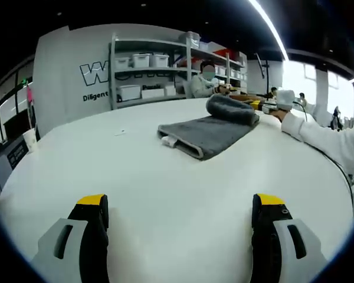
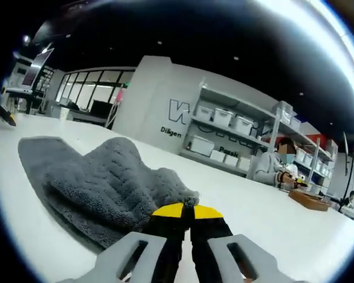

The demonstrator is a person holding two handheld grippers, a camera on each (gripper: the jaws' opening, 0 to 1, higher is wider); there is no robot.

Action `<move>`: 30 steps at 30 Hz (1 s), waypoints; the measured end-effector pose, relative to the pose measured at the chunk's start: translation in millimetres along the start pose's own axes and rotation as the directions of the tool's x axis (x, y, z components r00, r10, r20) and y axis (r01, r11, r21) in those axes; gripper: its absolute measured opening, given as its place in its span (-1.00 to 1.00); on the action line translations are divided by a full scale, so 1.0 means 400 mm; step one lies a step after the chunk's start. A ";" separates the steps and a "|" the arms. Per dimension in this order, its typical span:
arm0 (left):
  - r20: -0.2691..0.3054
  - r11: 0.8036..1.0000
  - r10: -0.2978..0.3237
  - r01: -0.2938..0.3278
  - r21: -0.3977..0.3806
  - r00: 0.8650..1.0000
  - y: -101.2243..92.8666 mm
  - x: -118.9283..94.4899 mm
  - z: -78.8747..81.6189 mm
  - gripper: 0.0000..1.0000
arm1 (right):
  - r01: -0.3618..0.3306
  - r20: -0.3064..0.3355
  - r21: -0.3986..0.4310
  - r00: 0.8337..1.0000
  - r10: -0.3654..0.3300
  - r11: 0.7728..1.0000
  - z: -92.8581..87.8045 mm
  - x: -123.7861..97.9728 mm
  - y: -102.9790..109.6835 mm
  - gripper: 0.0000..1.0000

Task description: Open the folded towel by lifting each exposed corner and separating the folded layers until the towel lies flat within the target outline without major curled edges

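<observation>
You have one grey towel (image 1: 211, 131) on the white bench (image 1: 165, 200), lying well ahead of your left gripper (image 1: 180, 209) and slightly to the right of its midline. Its two yellow-tipped fingers (image 1: 93, 203) stand wide apart, released, holding nothing, with bare bench between them. The towel is folded; its far right portion is raised into a rolled hump, and one small white tag shows at its near left edge.

Your right gripper (image 2: 186, 211) has its two fingers (image 2: 168, 212) clenched together on the towel (image 2: 100, 180), pinching a bunched fold directly at the fingertips. From there the cloth spreads away to the left of the fingers, flat on the bench (image 2: 265, 218).

Beyond the towel stands one shelving unit (image 1: 165, 73) carrying white bins. One seated person (image 2: 277, 165) is at the bench, right of the right fingers. One white sleeve (image 1: 324, 138) reaches in from the right in the left gripper view.
</observation>
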State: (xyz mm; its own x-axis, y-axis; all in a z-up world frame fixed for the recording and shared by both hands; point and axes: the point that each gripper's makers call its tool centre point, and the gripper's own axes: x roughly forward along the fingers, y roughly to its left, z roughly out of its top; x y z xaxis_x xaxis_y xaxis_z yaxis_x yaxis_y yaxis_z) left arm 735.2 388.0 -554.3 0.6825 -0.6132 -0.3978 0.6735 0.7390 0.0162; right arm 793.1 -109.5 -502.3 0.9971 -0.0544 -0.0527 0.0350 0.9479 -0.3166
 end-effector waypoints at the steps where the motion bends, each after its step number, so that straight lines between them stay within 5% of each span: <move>1: 0.001 1.000 0.000 0.000 0.001 1.000 -0.001 0.000 0.000 1.00 | 0.006 -0.002 0.000 1.000 -0.006 1.000 -0.003 -0.004 -0.009 -1.00; 30: -0.031 1.000 -0.010 0.010 -0.001 0.999 -0.003 0.015 -0.025 0.99 | 0.171 -0.081 -0.016 0.982 -0.172 0.985 -0.117 -0.074 -0.287 -1.00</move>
State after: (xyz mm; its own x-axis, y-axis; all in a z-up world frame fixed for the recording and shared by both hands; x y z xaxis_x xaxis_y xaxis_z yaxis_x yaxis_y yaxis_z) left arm 735.6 386.1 -565.7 0.6664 -0.6118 -0.4262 0.6800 0.7331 0.0110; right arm 756.4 -231.3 -508.8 0.9675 -0.2416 -0.0744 0.2037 0.9195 -0.3363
